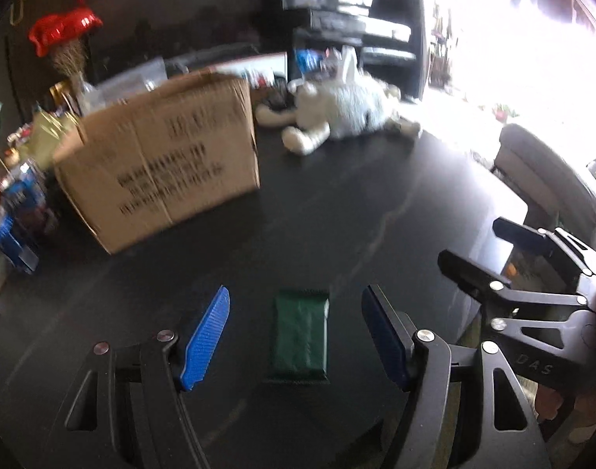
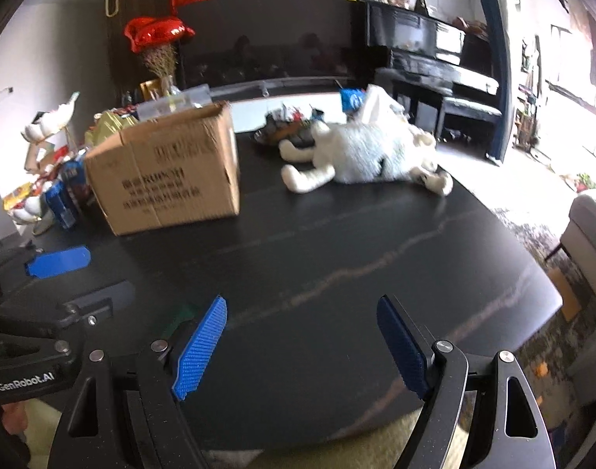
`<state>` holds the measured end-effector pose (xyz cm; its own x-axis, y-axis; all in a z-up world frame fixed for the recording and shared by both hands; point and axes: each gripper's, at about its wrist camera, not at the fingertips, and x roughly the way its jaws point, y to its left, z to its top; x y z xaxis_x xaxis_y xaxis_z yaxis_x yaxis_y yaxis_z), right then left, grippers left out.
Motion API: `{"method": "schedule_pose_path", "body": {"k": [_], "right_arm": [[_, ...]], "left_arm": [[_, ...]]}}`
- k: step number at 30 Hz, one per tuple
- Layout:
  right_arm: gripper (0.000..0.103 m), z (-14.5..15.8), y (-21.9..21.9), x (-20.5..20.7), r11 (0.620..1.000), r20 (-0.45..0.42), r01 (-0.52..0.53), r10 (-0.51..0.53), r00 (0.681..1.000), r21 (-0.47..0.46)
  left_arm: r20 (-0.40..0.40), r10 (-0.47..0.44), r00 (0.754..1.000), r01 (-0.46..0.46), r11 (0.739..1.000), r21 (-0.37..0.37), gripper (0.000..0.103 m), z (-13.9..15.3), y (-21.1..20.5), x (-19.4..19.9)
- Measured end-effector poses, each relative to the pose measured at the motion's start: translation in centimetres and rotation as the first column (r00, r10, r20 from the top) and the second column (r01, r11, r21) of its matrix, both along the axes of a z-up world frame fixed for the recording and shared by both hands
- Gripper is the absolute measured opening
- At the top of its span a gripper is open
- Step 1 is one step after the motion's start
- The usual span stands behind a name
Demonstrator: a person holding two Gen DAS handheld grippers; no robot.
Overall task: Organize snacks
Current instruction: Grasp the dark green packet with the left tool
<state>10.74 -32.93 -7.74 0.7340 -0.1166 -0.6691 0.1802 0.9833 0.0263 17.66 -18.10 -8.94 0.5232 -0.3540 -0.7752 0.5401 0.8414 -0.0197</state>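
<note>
A dark green snack packet lies flat on the black table between the open blue pads of my left gripper, not touched by either pad. In the right wrist view only a corner of the packet shows behind my right gripper's left pad. My right gripper is open and empty over the table's near edge, to the right of the left gripper. An open cardboard box stands at the back left; it also shows in the right wrist view.
A white plush toy lies on the table at the back centre. Snack packs and clutter crowd the left of the box. A bowl of items sits behind the plush. A chair stands at the right.
</note>
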Motion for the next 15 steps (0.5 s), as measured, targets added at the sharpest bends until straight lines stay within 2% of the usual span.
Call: {"method": "schedule_pose_path", "body": {"k": [10, 15], "right_arm": [[0.080, -2.9, -0.9, -0.4, 1.000, -0.073, 0.011, -0.011, 0.997, -0.003], [0.080, -3.7, -1.1, -0.3, 1.000, -0.092, 0.017, -0.017, 0.996, 0.006]], "left_arm": [[-0.114, -0.041, 0.993, 0.042, 0.999, 0.011, 0.069, -4.5, -1.7, 0.3], [-0.153, -0.053, 0.987, 0.056, 0.998, 0.018, 0.062, -6.0, -2.2, 0.8]]}}
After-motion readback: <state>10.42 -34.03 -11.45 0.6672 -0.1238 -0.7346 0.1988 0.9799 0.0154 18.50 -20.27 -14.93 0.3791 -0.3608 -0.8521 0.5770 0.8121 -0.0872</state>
